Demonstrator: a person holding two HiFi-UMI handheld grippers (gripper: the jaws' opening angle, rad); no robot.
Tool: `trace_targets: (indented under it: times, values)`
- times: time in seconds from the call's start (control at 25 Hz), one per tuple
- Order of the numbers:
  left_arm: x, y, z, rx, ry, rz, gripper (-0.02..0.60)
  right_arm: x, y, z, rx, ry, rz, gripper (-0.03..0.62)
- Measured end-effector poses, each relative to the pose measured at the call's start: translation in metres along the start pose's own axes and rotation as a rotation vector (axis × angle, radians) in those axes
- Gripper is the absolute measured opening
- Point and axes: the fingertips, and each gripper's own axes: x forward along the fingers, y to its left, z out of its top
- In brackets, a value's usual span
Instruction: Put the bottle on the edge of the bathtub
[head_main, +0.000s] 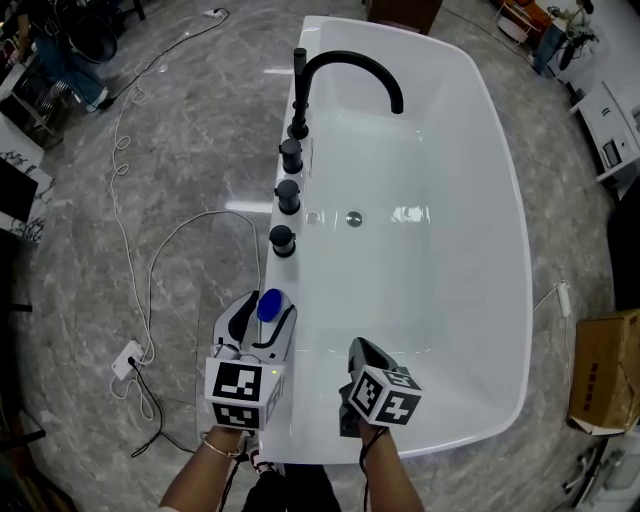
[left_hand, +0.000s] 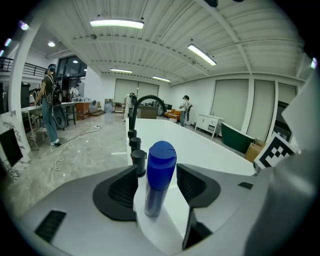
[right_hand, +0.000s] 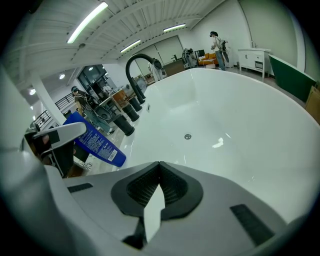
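Note:
A blue bottle (head_main: 269, 305) with a blue cap stands upright on the left rim of the white bathtub (head_main: 450, 435). My left gripper (head_main: 262, 312) straddles it, open, with a finger on each side and small gaps to the pads. In the left gripper view the bottle (left_hand: 159, 177) rises between the dark pads (left_hand: 122, 187) of that gripper (left_hand: 157, 182). My right gripper (head_main: 358, 350) hangs over the tub's near end, shut and holding nothing. The right gripper view shows its jaws (right_hand: 159, 167) pressed together, with the bottle (right_hand: 95, 140) off to the left.
Three black knobs (head_main: 283, 240) and a black arched faucet (head_main: 345, 70) line the rim just beyond the bottle. A white cable (head_main: 150, 280) and socket (head_main: 128, 360) lie on the grey floor at left. A cardboard box (head_main: 605, 370) sits at right.

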Motion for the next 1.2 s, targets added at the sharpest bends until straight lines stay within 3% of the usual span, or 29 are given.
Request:
trace_targets:
  times: [1.04,1.2]
  values:
    - [-0.127,0.004,0.005,-0.093,-0.048,0.027,0.245,-0.086,0.044,-0.01,0.021,-0.083,0.017,0.026]
    - [-0.152,0.005,0.007,-0.089,-0.056,0.026,0.189,-0.106,0.052,-0.012,0.017,-0.103,0.016,0.026]
